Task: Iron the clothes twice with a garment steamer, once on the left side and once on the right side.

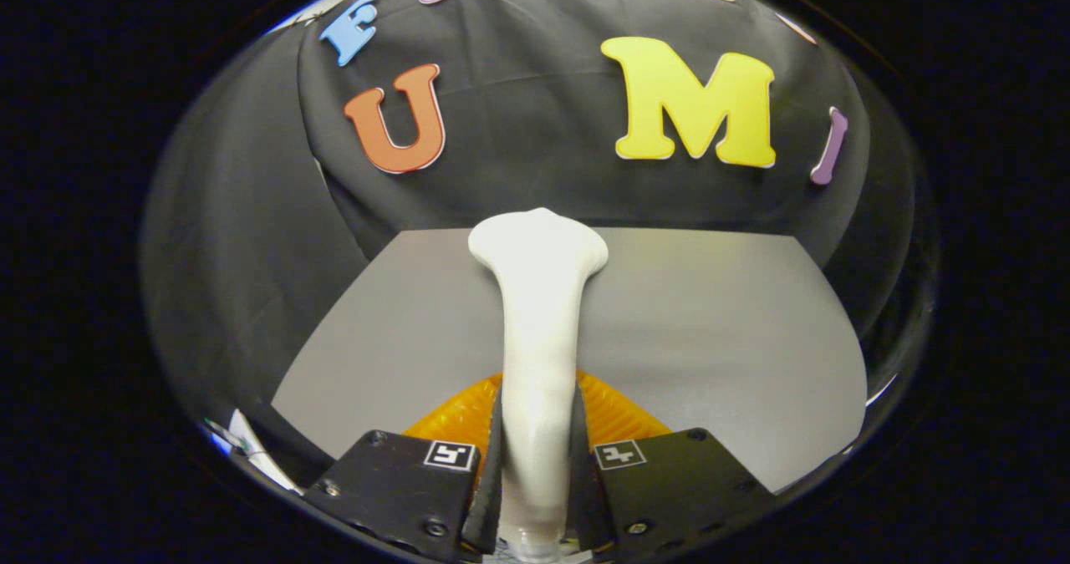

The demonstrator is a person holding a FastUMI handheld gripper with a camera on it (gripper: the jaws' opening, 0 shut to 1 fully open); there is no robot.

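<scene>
The steamer (539,322) was in the gripper (536,455), with both fingers (491,464) pressed on its white handle, 1 on each side, so the tool was clamped on it. Its long axis ran straight ahead along the fingers and away from the camera. The handle was narrow where it was held, and it widened at the far end into a flat, rounded head, which stood beyond the fingertips. The body looked like smooth, hard plastic with a slight shine.

The clothes (456,418) were the orange thing just under the steamer, directly ahead of the fingers. The handle hid their middle, so a part showed on each side of it. The orange surface had fine ribs or ridges, and it looked more like a textured sheet than soft cloth, but I could not tell the material for sure. It lay on a grey table (710,322), matte and flat, which went far beyond the steamer head to the black cloth wall.

The relation that mattered, as I judge it, was this: the head pointed forward over the bare table, past the orange piece, while the piece lay low and near the fingers. I think the next move would need the head brought down and back onto it, to 1 side first.
</scene>
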